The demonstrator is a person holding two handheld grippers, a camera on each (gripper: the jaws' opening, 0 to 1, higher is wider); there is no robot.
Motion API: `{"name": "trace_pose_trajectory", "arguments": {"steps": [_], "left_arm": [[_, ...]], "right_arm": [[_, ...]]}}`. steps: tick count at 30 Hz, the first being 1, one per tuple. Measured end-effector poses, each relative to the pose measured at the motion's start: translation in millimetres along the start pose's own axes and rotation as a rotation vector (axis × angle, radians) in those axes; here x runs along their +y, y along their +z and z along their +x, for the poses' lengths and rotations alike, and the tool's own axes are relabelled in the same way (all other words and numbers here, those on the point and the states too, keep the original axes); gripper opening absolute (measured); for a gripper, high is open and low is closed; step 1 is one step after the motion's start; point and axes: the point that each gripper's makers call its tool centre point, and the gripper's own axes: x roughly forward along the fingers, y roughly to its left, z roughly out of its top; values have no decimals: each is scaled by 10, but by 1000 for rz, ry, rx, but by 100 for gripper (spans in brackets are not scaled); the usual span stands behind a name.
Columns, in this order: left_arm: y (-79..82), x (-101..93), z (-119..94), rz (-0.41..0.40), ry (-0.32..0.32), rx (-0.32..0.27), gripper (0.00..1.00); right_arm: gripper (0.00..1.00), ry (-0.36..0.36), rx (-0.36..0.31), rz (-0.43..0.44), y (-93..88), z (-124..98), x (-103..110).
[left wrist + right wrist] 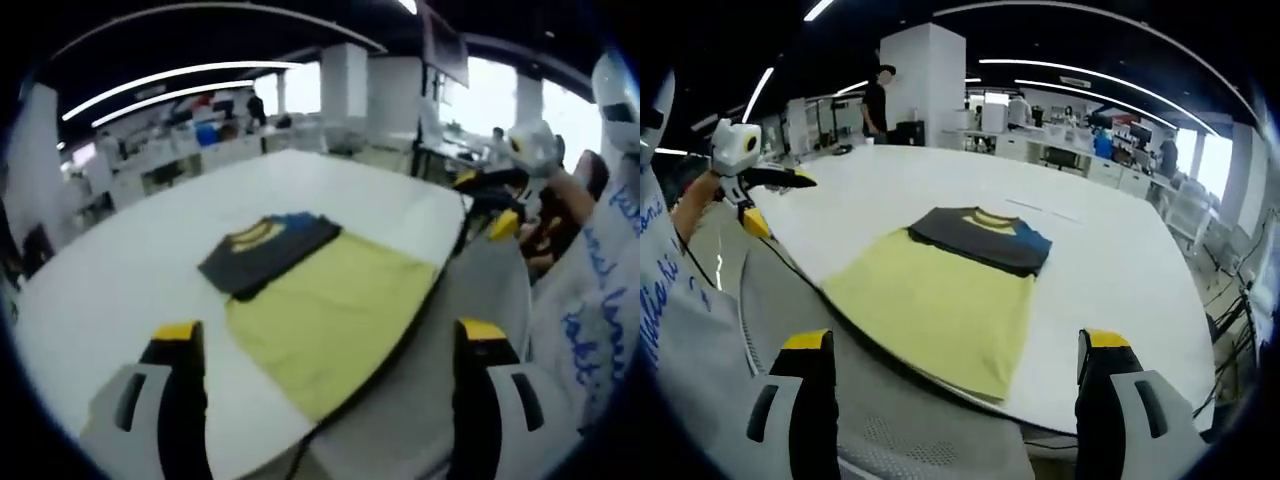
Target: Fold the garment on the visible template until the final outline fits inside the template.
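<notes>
A dark folded garment (268, 250) with yellow and blue parts lies at the far end of a yellow template (335, 310) on a white table (120, 270). In the right gripper view the garment (980, 238) covers the far strip of the template (935, 305) and reaches slightly past its right edge. My left gripper (330, 340) is open, held off the table's near edge with nothing between its jaws. My right gripper (955, 345) is open too, back from the template. Each gripper also appears in the other's view, held by a hand: the right gripper (498, 205) and the left gripper (752, 170).
The template's near side runs along the table's dark rim (890, 370). A grey seat (930, 440) stands just below it. The person's white sleeve with blue writing (590, 300) is at the side. Desks, a white pillar (925, 80) and standing people fill the background.
</notes>
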Motion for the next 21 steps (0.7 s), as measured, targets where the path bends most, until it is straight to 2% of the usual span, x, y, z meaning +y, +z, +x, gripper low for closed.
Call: {"name": "trace_pose_trajectory", "arguments": {"steps": [3,7,13,16,18,21], "left_arm": [[-50,-6,52,-7,-5,34,100],[-50,-20,90,-11,-17,22,100],[-177,-18,144,-40,-18,57,99],[-200,-5,130,-46,-8,54,99],[-208,35,109,-53,12,47,99],[-207,53,80,-52,21,50,99]], "right_arm": [[100,-12,7,20,-42,-42,-16],[100,-22,31,17,-104,-53,-34],[100,-24,46,40,-212,-76,-32],[100,-19,63,44,-277,-31,-57],[100,-15,62,37,-267,6,-78],[100,-13,40,24,-156,57,-119]]}}
